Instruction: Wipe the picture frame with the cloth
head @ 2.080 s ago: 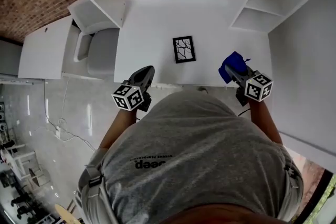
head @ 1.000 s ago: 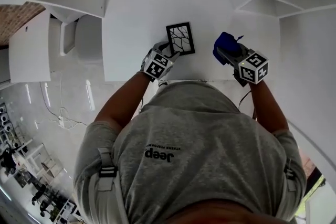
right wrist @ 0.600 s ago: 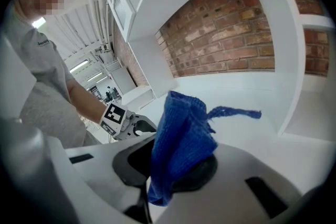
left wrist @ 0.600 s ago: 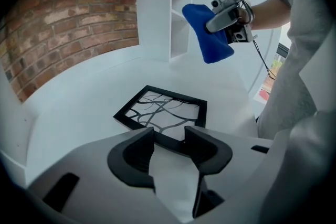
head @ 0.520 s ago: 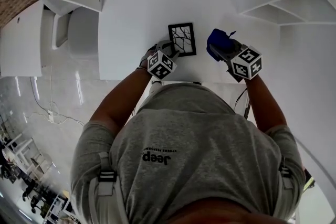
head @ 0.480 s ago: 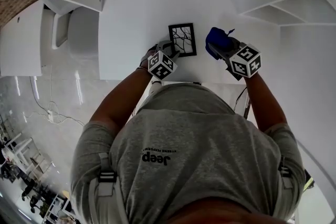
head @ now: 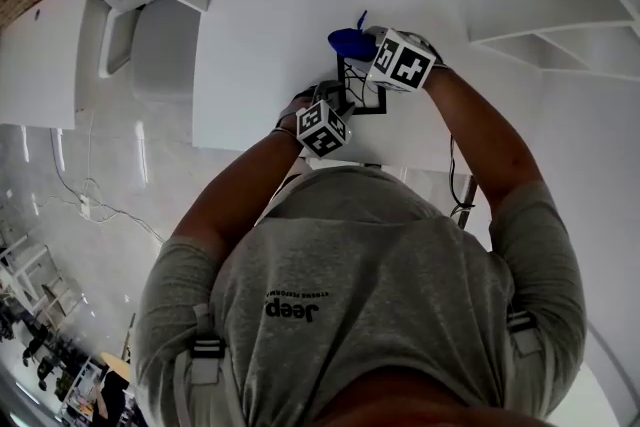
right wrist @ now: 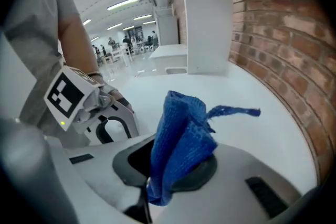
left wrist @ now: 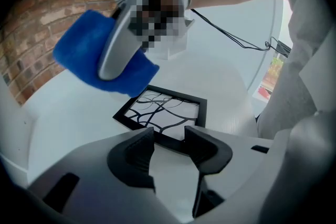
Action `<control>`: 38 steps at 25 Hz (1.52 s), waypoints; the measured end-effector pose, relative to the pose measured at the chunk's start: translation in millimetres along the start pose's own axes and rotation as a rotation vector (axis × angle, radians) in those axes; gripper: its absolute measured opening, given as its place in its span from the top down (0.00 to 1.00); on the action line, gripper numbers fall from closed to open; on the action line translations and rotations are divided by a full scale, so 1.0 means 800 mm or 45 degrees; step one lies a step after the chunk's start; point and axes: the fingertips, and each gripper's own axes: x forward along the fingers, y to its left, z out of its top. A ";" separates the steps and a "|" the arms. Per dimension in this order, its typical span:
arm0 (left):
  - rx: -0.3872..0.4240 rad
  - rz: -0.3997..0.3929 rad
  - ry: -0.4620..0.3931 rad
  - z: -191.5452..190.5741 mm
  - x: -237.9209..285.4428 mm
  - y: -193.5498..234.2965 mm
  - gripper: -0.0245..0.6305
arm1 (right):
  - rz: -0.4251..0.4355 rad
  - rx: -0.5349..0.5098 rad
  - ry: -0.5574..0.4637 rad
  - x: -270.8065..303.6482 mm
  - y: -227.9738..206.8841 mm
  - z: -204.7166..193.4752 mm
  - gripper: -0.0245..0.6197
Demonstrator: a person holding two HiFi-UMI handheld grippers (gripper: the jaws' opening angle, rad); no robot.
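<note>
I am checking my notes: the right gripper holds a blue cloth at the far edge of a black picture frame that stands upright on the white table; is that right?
Not quite: the picture frame lies flat on the white table, not upright, as the left gripper view shows. The rest holds: the right gripper holds the blue cloth at its far edge.

The only word that can be read is "Jeep", in pale letters on the person's grey T-shirt point(head: 380, 335); in the head view it stands upside down. A line of smaller print just beside it is too fine to make out. 1 marker cube point(head: 322, 127) near the shirt and a 2nd marker cube point(head: 402, 62) farther up the desk point(head: 260, 35) bear black-and-white square patterns rather than letters or digits.
</note>
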 end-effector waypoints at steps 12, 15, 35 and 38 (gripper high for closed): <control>-0.009 0.006 -0.018 0.000 -0.002 0.000 0.67 | 0.039 -0.197 0.273 0.092 -0.002 -0.006 0.87; -0.014 0.010 -0.014 -0.001 -0.003 0.001 0.67 | 0.055 -0.153 0.287 0.094 -0.003 -0.009 0.87; 0.088 -0.050 0.081 -0.008 -0.003 0.006 0.67 | -0.040 0.127 0.358 0.011 -0.029 -0.123 0.87; 0.145 -0.076 0.107 -0.012 -0.006 0.016 0.67 | -0.072 0.141 0.407 0.006 -0.031 -0.134 0.87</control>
